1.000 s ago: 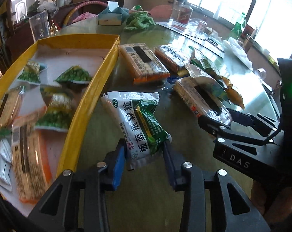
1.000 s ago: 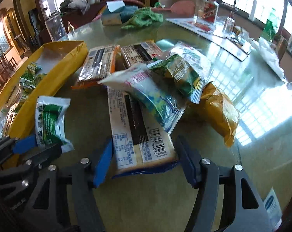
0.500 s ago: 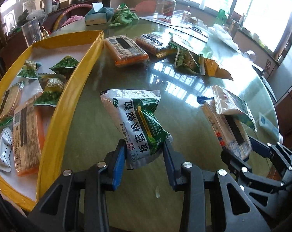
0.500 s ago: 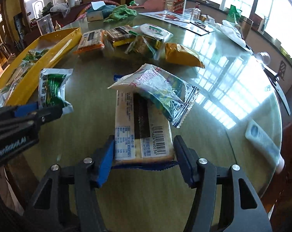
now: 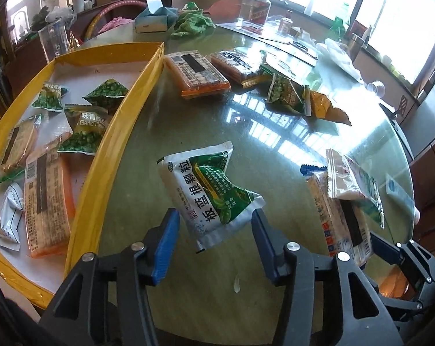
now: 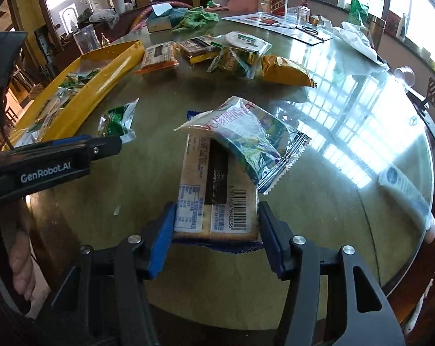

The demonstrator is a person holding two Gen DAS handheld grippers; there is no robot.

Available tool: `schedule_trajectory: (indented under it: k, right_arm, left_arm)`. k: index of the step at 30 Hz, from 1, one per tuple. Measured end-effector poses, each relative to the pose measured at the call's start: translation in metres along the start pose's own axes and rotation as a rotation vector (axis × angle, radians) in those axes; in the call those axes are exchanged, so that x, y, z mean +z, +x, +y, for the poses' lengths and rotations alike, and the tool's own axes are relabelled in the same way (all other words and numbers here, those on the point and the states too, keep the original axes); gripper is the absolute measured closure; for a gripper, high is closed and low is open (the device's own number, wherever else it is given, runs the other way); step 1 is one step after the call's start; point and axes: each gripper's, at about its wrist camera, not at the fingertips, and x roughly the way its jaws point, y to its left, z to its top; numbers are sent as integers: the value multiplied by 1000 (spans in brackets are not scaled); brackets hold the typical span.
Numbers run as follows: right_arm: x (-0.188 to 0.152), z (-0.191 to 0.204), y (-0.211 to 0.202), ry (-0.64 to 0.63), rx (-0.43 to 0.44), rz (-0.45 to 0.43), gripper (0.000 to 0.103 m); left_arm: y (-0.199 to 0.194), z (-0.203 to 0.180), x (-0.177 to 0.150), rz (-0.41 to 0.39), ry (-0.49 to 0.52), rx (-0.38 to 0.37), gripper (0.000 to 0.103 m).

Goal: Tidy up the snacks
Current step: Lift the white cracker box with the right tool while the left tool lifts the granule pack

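A white-and-green sachet [image 5: 208,193] lies loose on the glass table between the fingers of my left gripper [image 5: 214,242]. Its jaws are opening, with a gap showing at the left pad. To its left stands the yellow tray [image 5: 102,155] with pea bags and cracker packs inside. My right gripper [image 6: 216,230] is closing, and both pads press the sides of a pale cracker pack [image 6: 214,190]. A clear crinkly bag [image 6: 246,135] rests on top of that pack. The right wrist view also shows the sachet [image 6: 116,121] and the left gripper [image 6: 102,150] at the left.
Farther back lie two orange cracker packs [image 5: 200,72], a green pea bag [image 5: 286,95] and an orange-yellow bag [image 5: 324,106]. A tissue box [image 5: 154,18], green cloth [image 5: 193,23], glass [image 5: 54,40] and bottles stand at the back. A tube [image 6: 405,190] lies near the table's right edge.
The left jaws have spread off the sachet, which has dropped and tilted between them. The right gripper has drawn the cracker pack and clear bag away from the pile, towards the near edge.
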Motion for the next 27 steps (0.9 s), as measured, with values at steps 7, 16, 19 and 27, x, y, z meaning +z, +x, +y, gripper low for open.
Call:
schedule_trajectory:
  k: [7,16,19,27]
  right_arm:
    - [-1,-1,-3,28,85,19,46]
    - [-8,-3,-11,75,248,38,46]
    - [-10,-1,-13,71,256,31,46]
    - [-11,-8,-16,78,308,16,46]
  left_arm:
    - [2,-5,4,11,11,-12,48]
    - [11,-2,10,26,-4,-17,44]
    - [12,-1,11,25,-9,-15,44]
    - [16,-6,18,3,7,7,63]
